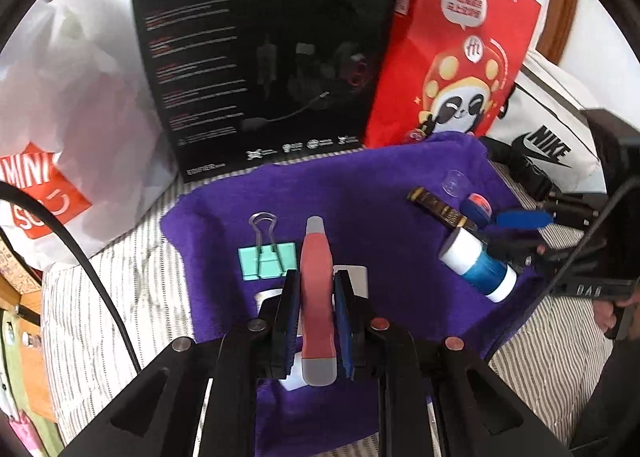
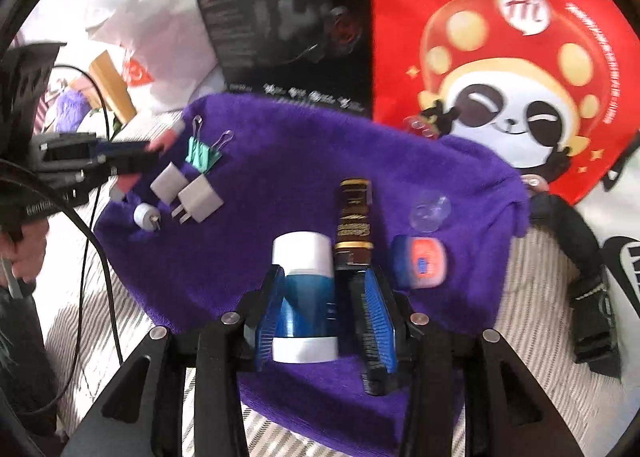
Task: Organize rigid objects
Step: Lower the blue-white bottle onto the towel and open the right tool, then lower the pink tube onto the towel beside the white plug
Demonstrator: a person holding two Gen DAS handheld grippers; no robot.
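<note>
Red-and-grey tool (image 1: 317, 297) clamped between the blue pads of the left hand-held gripper (image 1: 316, 317), lying lengthwise over a purple towel (image 1: 380, 197), grey tip pointing away. Just left of it, a mint binder clip (image 1: 266, 261) with wire handles raised. Under and beside the tool, white plug adapters (image 2: 200, 199), partly hidden in the left wrist view. Farther right on the towel, a blue-and-white cylinder (image 2: 305, 293) lying between the fingers of the right hand-held gripper (image 2: 320, 297); left pad touching, right pad seemingly short of it, so firm hold or not: cannot tell. Beside the cylinder, a dark brown tube (image 2: 354, 221); right of that, a small blue-and-orange jar (image 2: 422, 263) and a clear cap (image 2: 430, 211). Beneath the towel, striped bedding (image 1: 120, 297). Behind, a black box (image 1: 260, 57), a red panda bag (image 2: 520, 77), a white shopping bag (image 1: 60, 117).
</note>
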